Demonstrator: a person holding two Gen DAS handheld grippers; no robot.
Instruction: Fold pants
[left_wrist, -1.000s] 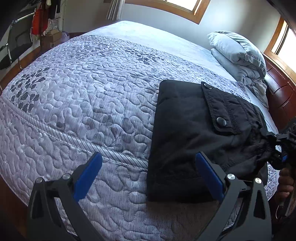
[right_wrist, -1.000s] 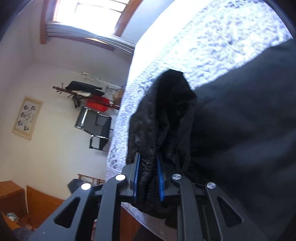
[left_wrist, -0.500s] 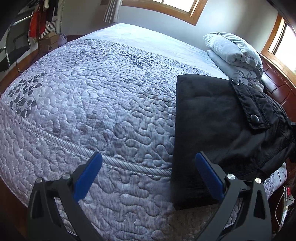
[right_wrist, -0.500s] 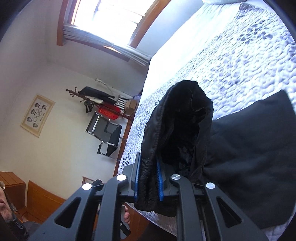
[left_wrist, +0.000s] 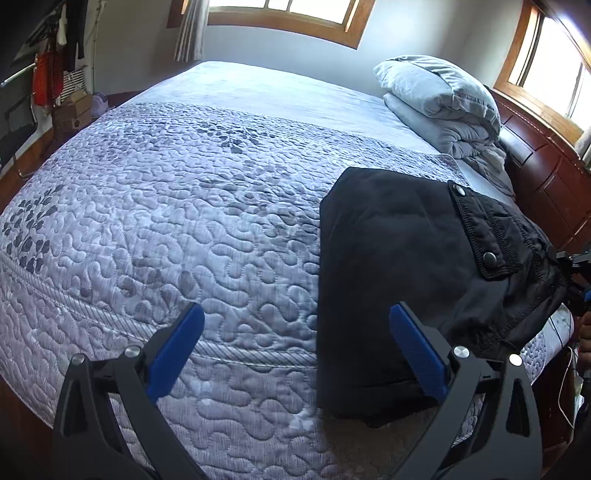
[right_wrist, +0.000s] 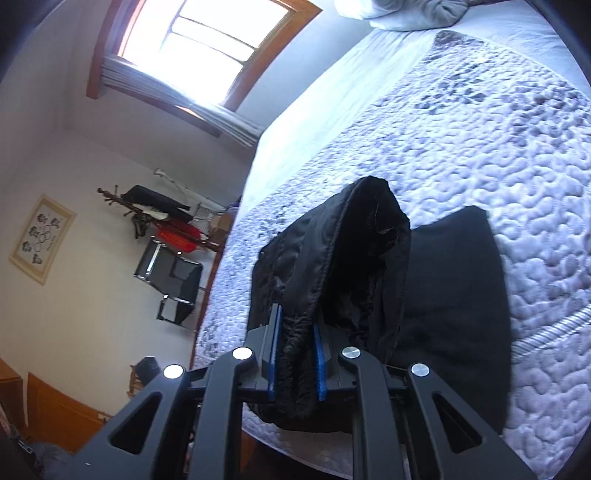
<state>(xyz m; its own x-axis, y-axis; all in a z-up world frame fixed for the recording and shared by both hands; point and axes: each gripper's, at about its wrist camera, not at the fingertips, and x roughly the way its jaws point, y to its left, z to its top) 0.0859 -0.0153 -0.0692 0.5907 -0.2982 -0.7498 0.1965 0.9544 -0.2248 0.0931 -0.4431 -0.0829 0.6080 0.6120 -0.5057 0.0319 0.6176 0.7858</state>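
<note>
Pants (left_wrist: 391, 266) lie folded, long axis toward bed's (left_wrist: 177, 206) near edge.

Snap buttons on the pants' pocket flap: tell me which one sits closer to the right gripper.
The lower snap, at the flap's near corner, sits closer to the right gripper at the frame's right edge. The upper snap lies farther up the black pants, toward the pillows.
</note>
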